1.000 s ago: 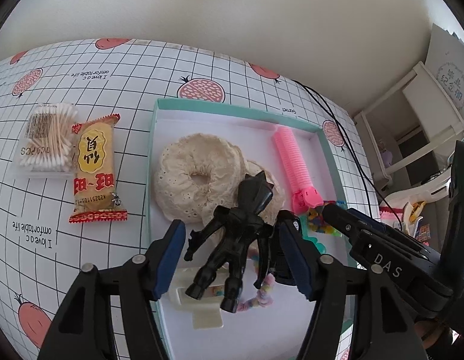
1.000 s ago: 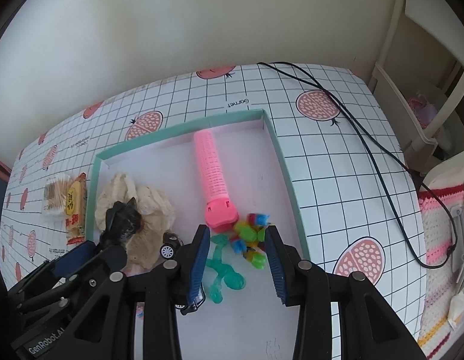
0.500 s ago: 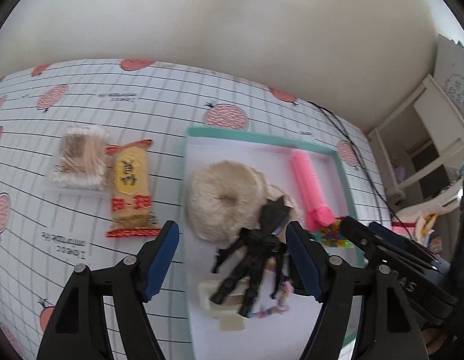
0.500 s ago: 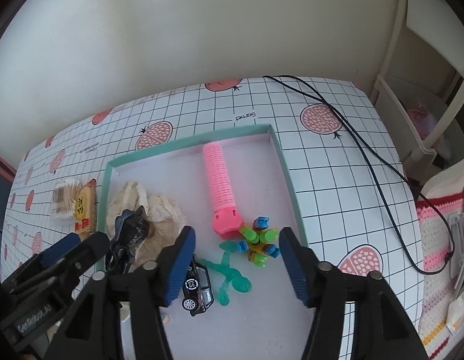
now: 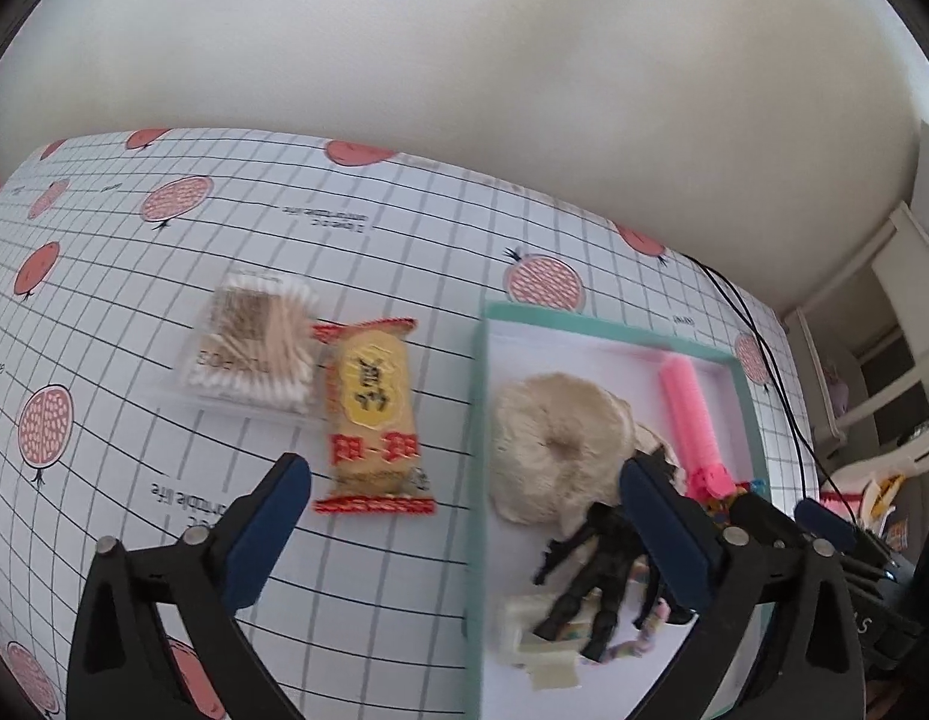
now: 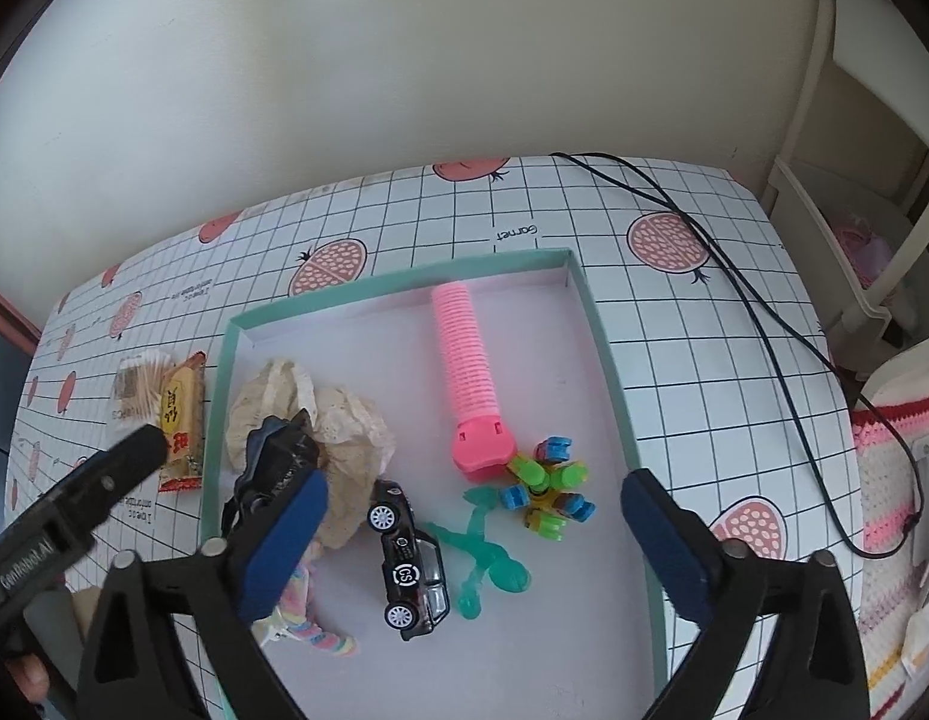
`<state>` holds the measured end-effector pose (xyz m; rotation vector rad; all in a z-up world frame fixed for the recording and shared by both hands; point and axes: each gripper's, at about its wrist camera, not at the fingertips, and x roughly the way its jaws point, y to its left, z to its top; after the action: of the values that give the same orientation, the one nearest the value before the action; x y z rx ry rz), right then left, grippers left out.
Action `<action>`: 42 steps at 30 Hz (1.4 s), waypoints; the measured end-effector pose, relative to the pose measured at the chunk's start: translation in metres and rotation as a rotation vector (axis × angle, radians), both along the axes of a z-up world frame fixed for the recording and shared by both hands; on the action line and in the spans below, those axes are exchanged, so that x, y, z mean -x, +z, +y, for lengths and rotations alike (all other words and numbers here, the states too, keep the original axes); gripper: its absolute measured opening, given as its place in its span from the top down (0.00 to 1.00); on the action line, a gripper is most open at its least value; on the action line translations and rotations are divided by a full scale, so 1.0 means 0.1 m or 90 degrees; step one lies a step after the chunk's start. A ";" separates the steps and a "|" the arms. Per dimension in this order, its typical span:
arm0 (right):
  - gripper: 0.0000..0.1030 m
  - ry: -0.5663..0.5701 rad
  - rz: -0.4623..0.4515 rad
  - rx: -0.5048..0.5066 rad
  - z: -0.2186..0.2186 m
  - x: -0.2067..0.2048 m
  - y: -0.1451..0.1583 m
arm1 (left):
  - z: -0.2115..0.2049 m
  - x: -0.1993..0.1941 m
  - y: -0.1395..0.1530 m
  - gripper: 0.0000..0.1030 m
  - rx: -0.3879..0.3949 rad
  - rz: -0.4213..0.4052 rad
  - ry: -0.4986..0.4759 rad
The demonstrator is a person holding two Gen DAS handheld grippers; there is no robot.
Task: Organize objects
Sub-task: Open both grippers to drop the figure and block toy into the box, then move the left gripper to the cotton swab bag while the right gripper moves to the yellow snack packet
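I am holding both grippers wide apart, nothing in either. My left gripper (image 5: 464,504) is hanging over the tablecloth (image 5: 404,228) with its jaws straddling the box's left wall; the snack packet (image 5: 371,414) is lying just ahead of its left finger, outside the box (image 5: 478,396), touching the swab pack (image 5: 251,348) on its far side. I judge the packet is the next pick.

To do it well, I am thinking: shift left until the packet sits centred between the pads, come down across its narrow width, and close on the middle, not the crimped ends. Keep clear of the swab pack so it is not dragged along.

My right gripper (image 6: 473,504) is hovering over the box interior.

Box contents, from the right view: lace scrunchie (image 6: 344,420) at left with a black figure (image 6: 278,462) lying on it, pink tube (image 6: 467,372) in the middle, toy car (image 6: 407,564), green figure (image 6: 488,558), bright spinner (image 6: 545,498), pastel bracelet (image 6: 320,642). Free floor is showing along the right and near side.
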<state>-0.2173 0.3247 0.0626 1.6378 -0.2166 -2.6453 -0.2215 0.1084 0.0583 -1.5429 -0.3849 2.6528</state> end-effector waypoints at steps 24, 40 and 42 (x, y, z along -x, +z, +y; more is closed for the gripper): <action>0.00 0.145 0.099 -0.029 -1.28 0.08 0.13 | -1.20 0.12 -0.11 0.00 -0.009 0.034 0.123; 0.18 0.225 0.067 -0.071 -1.99 0.27 -0.21 | -1.37 0.33 -0.25 0.00 -0.032 0.040 0.108; 0.20 0.224 0.060 -0.068 -2.01 0.30 -0.25 | -1.33 0.37 -0.27 0.00 -0.024 0.037 0.093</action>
<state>-0.2472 0.1236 0.0375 1.4160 0.1995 -2.4893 -0.2589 -0.0246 0.0315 -1.4767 -0.5616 2.7739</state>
